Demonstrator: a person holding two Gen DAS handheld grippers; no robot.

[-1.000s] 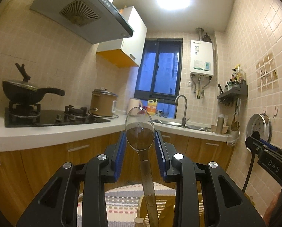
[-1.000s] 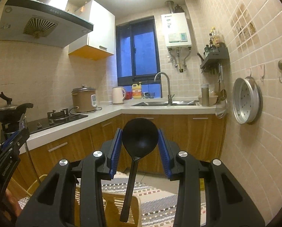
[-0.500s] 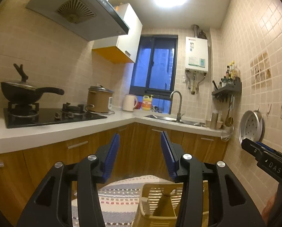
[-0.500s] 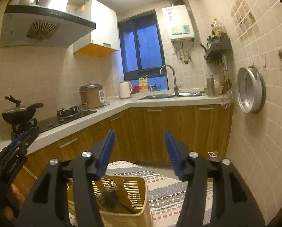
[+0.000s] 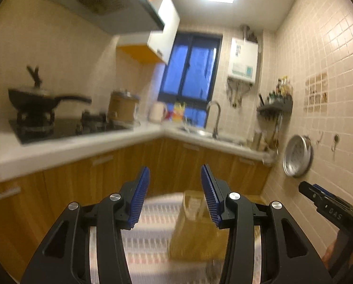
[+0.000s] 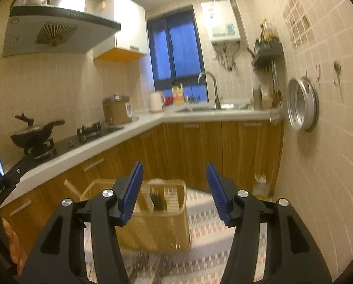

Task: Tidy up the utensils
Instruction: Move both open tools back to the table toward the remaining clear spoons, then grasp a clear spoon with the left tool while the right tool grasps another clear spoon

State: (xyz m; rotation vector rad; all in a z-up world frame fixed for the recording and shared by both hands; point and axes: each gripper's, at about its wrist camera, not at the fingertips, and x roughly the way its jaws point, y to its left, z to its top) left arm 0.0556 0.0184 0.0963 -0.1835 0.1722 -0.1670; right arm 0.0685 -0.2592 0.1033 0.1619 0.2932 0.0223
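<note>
A yellow slatted basket (image 6: 152,224) stands low on the striped rug, blurred in both views. A black ladle (image 6: 158,201) and a pale clear spoon (image 6: 152,184) stick up inside it. My right gripper (image 6: 174,165) hangs above and short of the basket, open, with nothing between its blue pads (image 6: 131,189). My left gripper (image 5: 175,172) is also open and bare, with the basket (image 5: 195,227) below and beyond its fingers. Each view catches the other gripper at its edge: the right gripper (image 5: 328,208) and the left gripper (image 6: 6,184).
An L-shaped white counter (image 6: 129,127) over wooden cabinets runs left and across the back. It carries a black pan (image 6: 34,135) on the stove, a rice cooker (image 6: 117,110), a kettle (image 6: 156,101) and a sink (image 6: 214,105). A steel lid (image 6: 302,104) hangs on the right wall.
A second ago the left gripper held the clear spoon and the right held the black ladle. Both have opened, the utensils now sit in the basket, and both grippers have pulled back.
</note>
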